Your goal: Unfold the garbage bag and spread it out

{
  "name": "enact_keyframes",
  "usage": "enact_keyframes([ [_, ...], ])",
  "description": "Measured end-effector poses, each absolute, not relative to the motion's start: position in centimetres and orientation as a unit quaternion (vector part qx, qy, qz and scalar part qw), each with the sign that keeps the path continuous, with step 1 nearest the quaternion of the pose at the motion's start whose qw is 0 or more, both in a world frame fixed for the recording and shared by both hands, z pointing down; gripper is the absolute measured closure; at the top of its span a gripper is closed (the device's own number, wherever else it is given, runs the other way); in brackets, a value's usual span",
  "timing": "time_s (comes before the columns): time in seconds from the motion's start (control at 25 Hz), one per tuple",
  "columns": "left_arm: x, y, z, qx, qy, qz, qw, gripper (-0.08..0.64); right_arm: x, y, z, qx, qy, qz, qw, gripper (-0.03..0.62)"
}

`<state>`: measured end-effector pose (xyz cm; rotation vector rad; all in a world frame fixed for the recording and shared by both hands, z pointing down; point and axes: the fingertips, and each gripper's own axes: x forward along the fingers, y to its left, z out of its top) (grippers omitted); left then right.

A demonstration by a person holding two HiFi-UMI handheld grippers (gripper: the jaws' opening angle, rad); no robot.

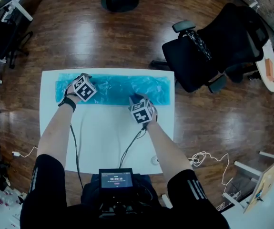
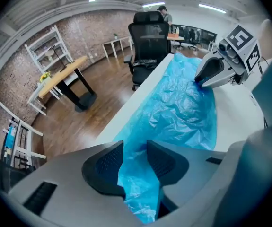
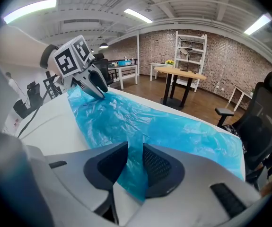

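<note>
At the table's (image 1: 103,142) near edge sits one small screen (image 1: 115,179), and two cables (image 1: 75,147) run up the tabletop toward two grippers. The left gripper (image 2: 135,162) pinches a bunched fold of the one blue bag (image 1: 113,87) near the table's left end. The right gripper (image 3: 135,167) is clamped on the bag's near edge, about the table's middle. The bag lies as a long crumpled strip along the table's far edge. One black chair (image 1: 213,46) stands off the table's far right corner. From the head view, the two marker cubes (image 1: 85,89) hide the jaws, and how many layers the bag has is unclear.
</note>
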<state>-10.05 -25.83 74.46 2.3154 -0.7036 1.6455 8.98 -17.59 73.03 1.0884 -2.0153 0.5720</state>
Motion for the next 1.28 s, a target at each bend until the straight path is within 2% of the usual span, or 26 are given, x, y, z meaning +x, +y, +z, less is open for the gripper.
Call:
enact_keyframes([
  [0.44, -9.5, -25.1, 74.3, 0.786, -0.227, 0.565, 0.109, 0.503, 9.1, -17.5, 73.1, 0.427, -0.791, 0.223, 0.378, 0.456],
  [0.6, -9.4, -25.6, 74.3, 0.786, -0.227, 0.567, 0.093, 0.498, 9.1, -17.5, 73.1, 0.427, -0.791, 0.221, 0.379, 0.456],
  [0.88, -10.4, -26.6, 73.3, 0.769, -0.195, 0.599, 0.106, 0.387, 9.0, -17.5, 73.0, 0.426, -0.793, 0.220, 0.376, 0.456],
  [1.16, -10.6, -26.5, 73.2, 0.767, -0.174, 0.602, 0.140, 0.388, 9.0, -17.5, 73.0, 0.425, -0.795, 0.217, 0.375, 0.456],
  [1.28, -10.4, -26.4, 73.4, 0.771, -0.165, 0.600, 0.136, 0.424, 8.9, -17.4, 73.0, 0.424, -0.796, 0.218, 0.373, 0.456],
])
